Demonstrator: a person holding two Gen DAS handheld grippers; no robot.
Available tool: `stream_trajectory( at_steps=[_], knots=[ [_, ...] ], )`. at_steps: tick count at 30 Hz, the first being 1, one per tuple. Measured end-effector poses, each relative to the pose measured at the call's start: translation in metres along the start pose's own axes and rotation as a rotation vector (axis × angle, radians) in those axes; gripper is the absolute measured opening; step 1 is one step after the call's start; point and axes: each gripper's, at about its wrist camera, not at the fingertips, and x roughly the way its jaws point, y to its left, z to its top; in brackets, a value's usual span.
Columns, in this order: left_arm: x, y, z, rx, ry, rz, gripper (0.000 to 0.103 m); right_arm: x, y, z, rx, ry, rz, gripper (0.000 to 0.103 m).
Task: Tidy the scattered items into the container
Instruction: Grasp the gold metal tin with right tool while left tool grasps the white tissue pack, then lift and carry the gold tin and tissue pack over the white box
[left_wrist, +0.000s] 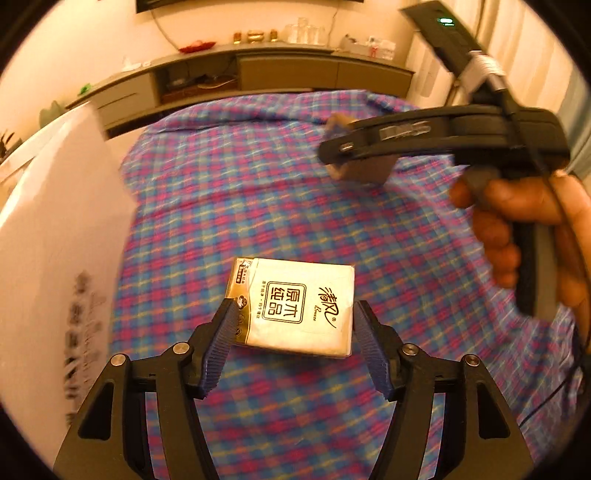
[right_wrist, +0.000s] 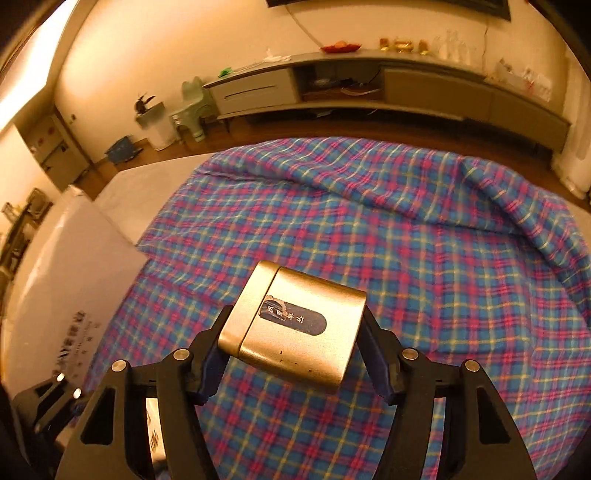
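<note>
Left wrist view: left gripper (left_wrist: 293, 325) held wide, jaws straddling a tissue pack (left_wrist: 295, 308) that lies flat on the plaid cloth (left_wrist: 258, 192) in the lower centre of the frame; pads look just beside the pack's two short sides, no squeeze evident, so pack judged not yet gripped. Right wrist view: right gripper (right_wrist: 291, 332) clamped on a gold tin (right_wrist: 295, 328) with a blue label, carried clear of the cloth at lower centre. The same gripper shows at upper right of the left view, a hand (left_wrist: 524, 229) on its handle, a greyish block between the jaws. White box (left_wrist: 55, 221) stands along the left edge in both views, printed text on its side; probably the container, though its opening is not visible, so contents cannot be told. Progress, as a judgement: early to middle. Tin lifted but not yet deposited; tissue pack still to be grasped and carried over. No other loose items seen on the cloth.
</note>
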Motion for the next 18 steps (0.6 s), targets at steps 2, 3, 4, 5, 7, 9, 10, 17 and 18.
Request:
stream_trajectory(
  at_steps=[2,3,4,5,7,9,10,17,18],
  knots=[
    [-0.006,0.010,-0.004,-0.044,0.003,0.024,0.066,-0.002,0.008,-0.003,-0.035,0.018,0.051,0.065],
    [-0.009,0.015,-0.006,-0.069,0.001,0.015,0.066,-0.003,0.016,-0.007,-0.071,0.028,0.063,0.065],
    [-0.014,0.017,-0.008,-0.085,-0.004,-0.004,0.066,-0.005,0.026,-0.011,-0.117,0.034,0.078,0.065],
    [-0.017,0.018,-0.009,-0.091,-0.006,-0.014,0.066,-0.006,0.035,-0.016,-0.155,0.040,0.096,0.065],
    [-0.019,0.020,-0.009,-0.096,-0.008,-0.014,0.066,-0.008,0.055,-0.027,-0.224,0.057,0.137,0.065],
    [-0.019,0.022,-0.012,-0.112,-0.001,-0.015,0.066,-0.010,0.065,-0.035,-0.222,0.079,0.195,0.065],
    [-0.020,0.025,-0.013,-0.134,0.001,-0.021,0.066,-0.011,0.068,-0.037,-0.211,0.084,0.209,0.065],
    [-0.002,0.035,-0.010,-0.294,0.013,0.001,0.066,-0.032,0.058,-0.031,-0.079,0.063,0.214,0.065],
    [0.002,0.034,-0.008,-0.303,0.019,0.009,0.066,-0.038,0.056,-0.030,-0.061,0.055,0.215,0.065]
  ],
)
